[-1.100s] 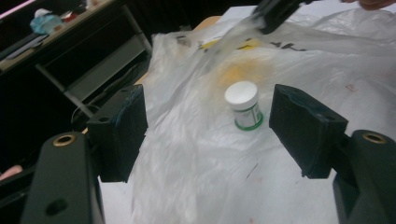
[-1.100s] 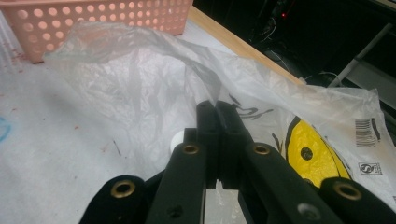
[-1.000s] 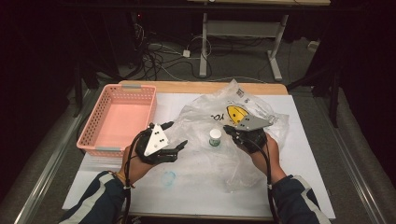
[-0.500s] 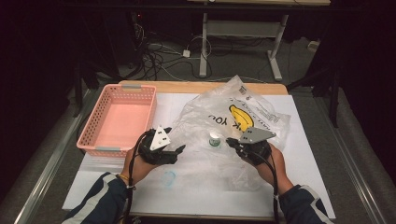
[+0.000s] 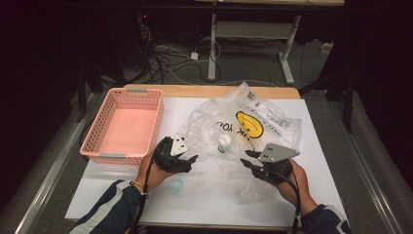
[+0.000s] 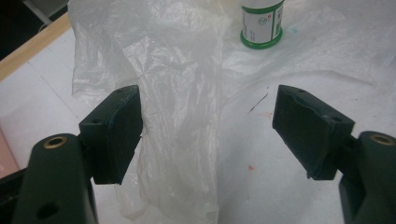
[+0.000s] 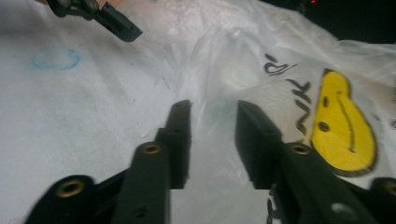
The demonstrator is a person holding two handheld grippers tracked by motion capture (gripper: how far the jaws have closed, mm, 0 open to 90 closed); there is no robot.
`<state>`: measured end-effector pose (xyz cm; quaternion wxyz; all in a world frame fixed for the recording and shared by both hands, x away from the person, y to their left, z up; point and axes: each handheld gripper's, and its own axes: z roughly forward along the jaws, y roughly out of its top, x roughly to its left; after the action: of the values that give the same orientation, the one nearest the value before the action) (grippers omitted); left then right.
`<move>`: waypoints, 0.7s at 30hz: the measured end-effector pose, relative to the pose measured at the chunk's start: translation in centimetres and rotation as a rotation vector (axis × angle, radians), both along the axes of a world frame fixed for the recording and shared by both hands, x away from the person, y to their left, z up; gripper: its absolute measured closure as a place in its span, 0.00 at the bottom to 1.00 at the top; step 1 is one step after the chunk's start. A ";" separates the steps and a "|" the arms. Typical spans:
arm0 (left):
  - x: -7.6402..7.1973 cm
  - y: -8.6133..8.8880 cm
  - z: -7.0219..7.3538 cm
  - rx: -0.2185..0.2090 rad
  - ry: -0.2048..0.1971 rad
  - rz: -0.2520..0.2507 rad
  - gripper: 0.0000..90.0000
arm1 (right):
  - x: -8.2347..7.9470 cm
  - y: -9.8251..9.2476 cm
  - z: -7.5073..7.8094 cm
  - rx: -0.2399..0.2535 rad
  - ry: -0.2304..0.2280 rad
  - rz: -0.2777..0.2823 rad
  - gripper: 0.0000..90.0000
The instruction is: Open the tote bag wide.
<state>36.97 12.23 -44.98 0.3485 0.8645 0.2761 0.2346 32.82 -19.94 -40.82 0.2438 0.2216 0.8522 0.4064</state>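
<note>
Looks like the job is getting the little white bottle (image 5: pixel 224 142) w/ green cap (image 6: pixel 261 42) into, or out of, the clear plastic bag (image 5: pixel 243 126) w/ the yellow smiley (image 5: pixel 249 124); can't tell which from here. From the high view the bottle sits mid-table, under or inside the bag film, approx. between the two grippers and a bit toward 12 o'clock of them.

Left gripper (image 5: pixel 187 160), at 9 o'clock of the bottle: jaws wide, nothing clamped. In its own view a fold of bag film lies between the jaws, touching the left one at most, not pinched.

Right gripper (image 5: pixel 249 158), at 4 o'clock of the bottle: jaws have just been opening, now a narrow gap w/ bag film in it; pads don't look pressed on it, so I'd call that let go.

Pink basket (image 5: pixel 124 126), at 10 o'clock, is empty. My guess: early-to-mid stage. Bag's loose on the table, neither tool has a grip, bottle untouched. Left to do: re-grip the film, then deal w/ the bottle.
</note>
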 end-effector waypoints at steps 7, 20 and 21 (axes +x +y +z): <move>0.6 0.2 -1.4 0.048 0.042 0.014 0.27 | -2.4 -2.4 -0.4 0.026 -0.008 -0.034 0.45; 2.8 0.5 -3.3 0.007 0.172 -0.022 0.39 | -1.0 -4.5 -6.0 -0.096 0.194 -0.076 0.34; 2.8 0.6 -3.4 -0.014 0.193 -0.045 0.46 | -0.8 -4.6 -6.3 -0.099 0.213 -0.087 0.39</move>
<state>39.81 12.86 -48.38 0.3313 0.8867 0.2904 0.1404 32.05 -24.56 -47.12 0.1799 0.2878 0.8820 0.3271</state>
